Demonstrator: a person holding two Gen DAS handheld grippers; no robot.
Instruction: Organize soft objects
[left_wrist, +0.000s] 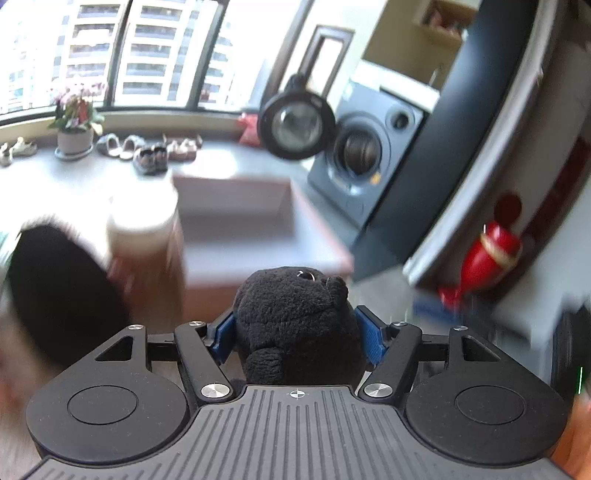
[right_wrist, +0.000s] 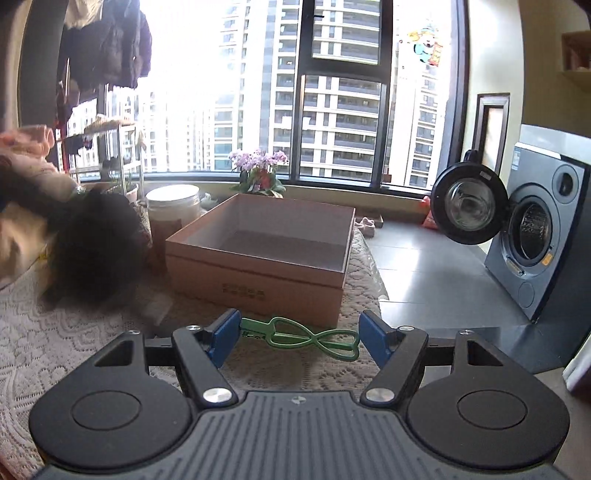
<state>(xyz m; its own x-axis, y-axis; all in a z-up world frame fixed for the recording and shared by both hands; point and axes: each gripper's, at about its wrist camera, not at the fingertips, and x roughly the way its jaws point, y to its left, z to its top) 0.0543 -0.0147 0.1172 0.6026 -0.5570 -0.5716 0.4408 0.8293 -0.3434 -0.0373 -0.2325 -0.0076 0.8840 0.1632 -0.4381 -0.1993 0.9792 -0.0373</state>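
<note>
Left wrist shows the left claw (left_wrist: 297, 334) clamped on a black plush toy (left_wrist: 295, 325); the right claw (right_wrist: 297, 338) gapes wide, empty.

My right tool (right_wrist: 298, 338) hangs with its blue pads apart over the lace-covered desk (right_wrist: 74, 339), nothing gripped. A green clip (right_wrist: 306, 336) lies on the lace between them. Just behind it sits an empty cardboard box (right_wrist: 258, 280). A blurred black plush (right_wrist: 96, 247) lies to its left.
</note>
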